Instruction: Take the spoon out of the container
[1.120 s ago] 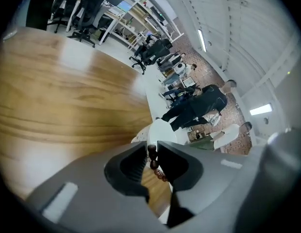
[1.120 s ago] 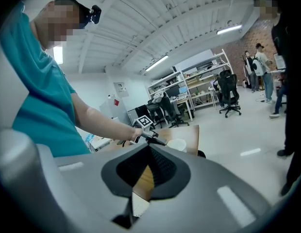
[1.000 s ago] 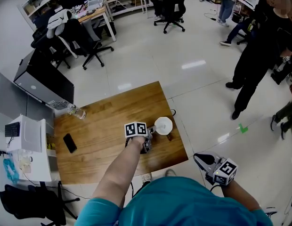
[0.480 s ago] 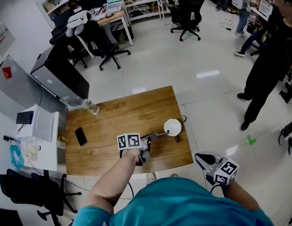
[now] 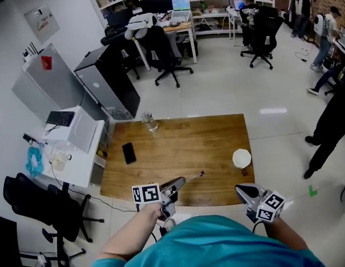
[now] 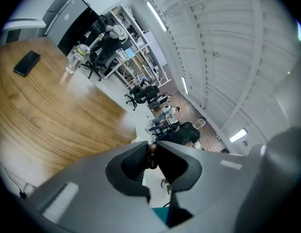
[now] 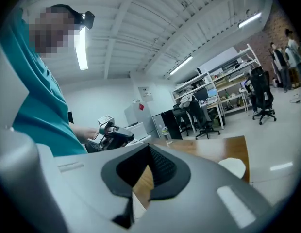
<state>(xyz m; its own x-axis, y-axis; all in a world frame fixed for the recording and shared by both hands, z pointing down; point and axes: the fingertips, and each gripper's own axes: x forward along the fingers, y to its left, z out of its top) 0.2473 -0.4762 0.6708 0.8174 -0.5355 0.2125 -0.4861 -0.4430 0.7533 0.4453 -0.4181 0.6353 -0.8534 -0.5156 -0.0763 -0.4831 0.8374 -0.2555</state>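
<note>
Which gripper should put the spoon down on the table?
Left. The left gripper grips the spoon above the table. The right gripper holds nothing.

Over 1 second, the left gripper [image 5: 180, 181] drew back from the white container [image 5: 241, 158] toward the near edge of the table [image 5: 161, 149], and the spoon [image 5: 193, 176] clamped in its jaws came out of the container. The container, at first just beside the gripper, ended well apart at the right.
</note>
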